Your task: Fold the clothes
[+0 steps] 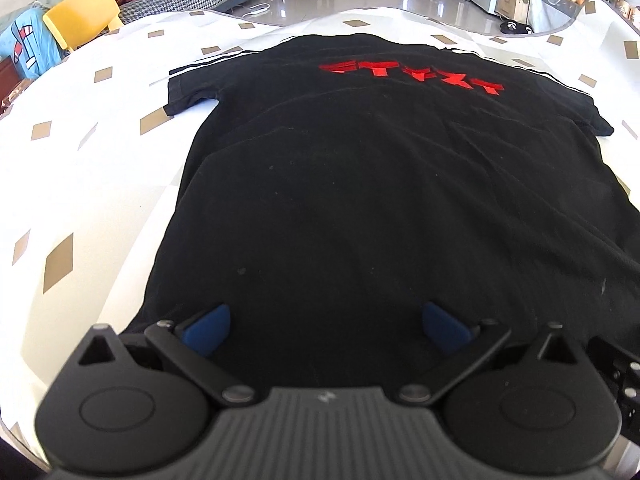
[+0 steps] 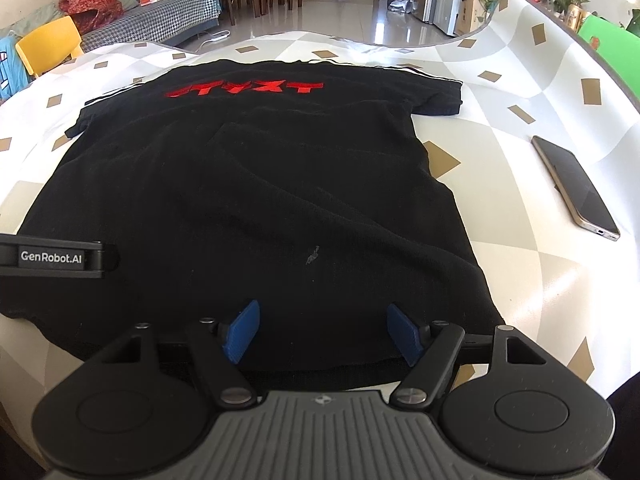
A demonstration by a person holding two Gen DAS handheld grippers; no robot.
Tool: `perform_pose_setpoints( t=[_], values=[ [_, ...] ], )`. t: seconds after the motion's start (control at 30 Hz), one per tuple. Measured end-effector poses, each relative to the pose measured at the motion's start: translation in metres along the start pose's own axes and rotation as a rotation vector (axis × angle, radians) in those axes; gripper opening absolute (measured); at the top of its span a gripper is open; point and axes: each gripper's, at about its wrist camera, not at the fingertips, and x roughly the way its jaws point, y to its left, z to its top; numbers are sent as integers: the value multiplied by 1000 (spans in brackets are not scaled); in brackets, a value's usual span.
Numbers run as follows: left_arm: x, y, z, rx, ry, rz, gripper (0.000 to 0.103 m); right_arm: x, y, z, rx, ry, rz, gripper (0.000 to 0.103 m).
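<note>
A black T-shirt (image 1: 340,184) with red lettering (image 1: 412,74) near its far end lies spread flat on the table, both short sleeves out to the sides, hem nearest me. My left gripper (image 1: 326,326) hovers open over the hem's left part, blue pads (image 1: 208,328) wide apart with nothing between them. In the right wrist view the same T-shirt (image 2: 248,184) fills the middle, and my right gripper (image 2: 324,332) stands open over the hem's right part. The left gripper's body, marked GenRobot.AI (image 2: 52,256), shows at the left edge.
The table wears a white cloth with tan diamonds (image 2: 532,92). A phone (image 2: 576,188) lies face up right of the shirt. A yellow chair (image 1: 80,16) stands at the far left, a green chair (image 2: 608,52) at the far right. A sofa, a fridge and plants stand beyond.
</note>
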Motion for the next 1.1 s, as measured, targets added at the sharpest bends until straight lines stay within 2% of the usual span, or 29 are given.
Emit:
perform_pose_setpoints(
  t=[0.47, 0.87, 0.93, 1.1],
  values=[
    [-9, -7, -12, 21, 36, -7, 103, -7, -1, -6, 13, 65, 38, 73],
    [-15, -5, -14, 30, 83, -16, 103, -3, -7, 3, 61, 142, 85, 73],
    [-16, -5, -12, 25, 83, -19, 103, -6, -12, 6, 96, 120, 97, 70],
    [-19, -7, -4, -3, 50, -18, 103, -18, -27, 14, 174, 23, 123, 69]
  ],
)
